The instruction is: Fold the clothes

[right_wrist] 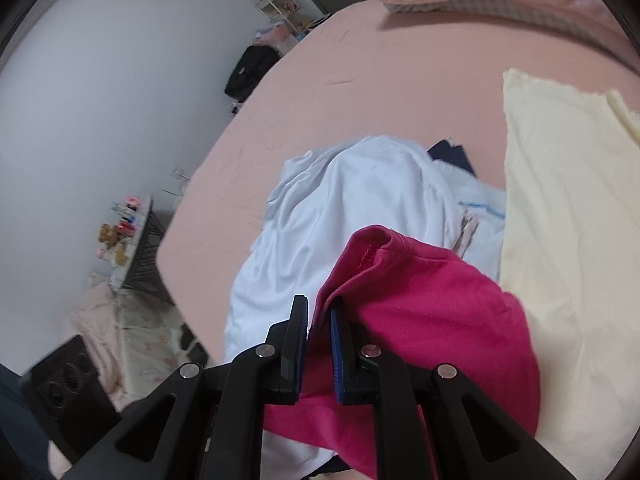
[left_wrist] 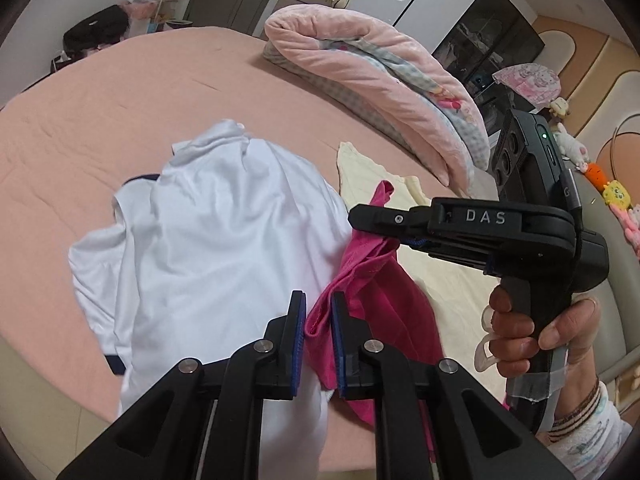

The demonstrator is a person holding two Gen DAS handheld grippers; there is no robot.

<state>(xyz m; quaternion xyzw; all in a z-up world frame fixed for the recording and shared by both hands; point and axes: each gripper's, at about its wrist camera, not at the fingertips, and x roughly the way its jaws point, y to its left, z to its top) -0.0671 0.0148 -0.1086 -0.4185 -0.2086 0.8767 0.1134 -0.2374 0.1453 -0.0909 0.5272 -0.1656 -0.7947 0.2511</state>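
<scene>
Grippers (left_wrist: 319,312) (right_wrist: 319,316) clamped on magenta garment (right_wrist: 432,288)

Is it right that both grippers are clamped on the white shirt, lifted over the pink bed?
Not quite: both the left gripper and right gripper are clamped on the magenta knit garment, not the white shirt, which lies loose on the pink bed. Both wrist views show it.

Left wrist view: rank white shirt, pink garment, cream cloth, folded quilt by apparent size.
1. white shirt
2. folded quilt, farther off, so likely bigger in reality
3. pink garment and cream cloth: too close to rank, both partly hidden.
</scene>
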